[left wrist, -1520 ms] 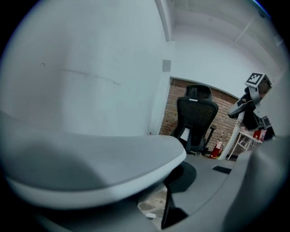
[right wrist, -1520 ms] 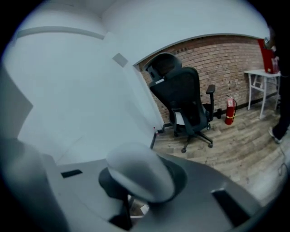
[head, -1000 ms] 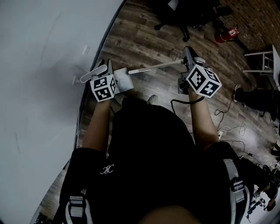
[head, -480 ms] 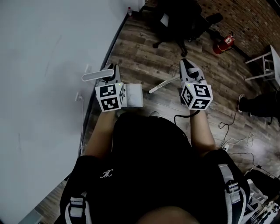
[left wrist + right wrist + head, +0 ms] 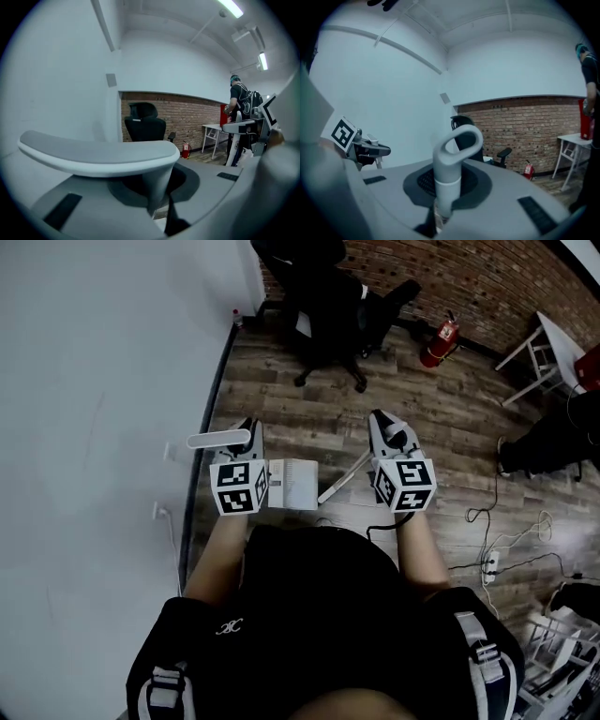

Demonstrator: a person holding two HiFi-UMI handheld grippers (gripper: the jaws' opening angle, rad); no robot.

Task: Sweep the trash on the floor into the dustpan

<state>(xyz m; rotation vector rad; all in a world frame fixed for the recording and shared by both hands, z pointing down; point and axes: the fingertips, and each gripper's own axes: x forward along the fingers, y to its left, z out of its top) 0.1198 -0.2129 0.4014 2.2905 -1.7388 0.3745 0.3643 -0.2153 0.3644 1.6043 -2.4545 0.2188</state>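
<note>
Between right gripper (image 5: 382,424) fingers (image 5: 529,204), a smooth looped broom handle (image 5: 451,161).

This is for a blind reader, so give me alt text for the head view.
Seen from above, a person holds a white plastic dustpan in the left gripper and a thin white broom handle in the right gripper over a brown wood-plank floor. A black office chair and red fire extinguisher stand ahead.

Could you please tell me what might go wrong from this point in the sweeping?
1. The cables lie loose at the right; the broom held in the right tool might snag them.
2. The dustpan in the left tool hangs close to the wall and might knock it.
</note>
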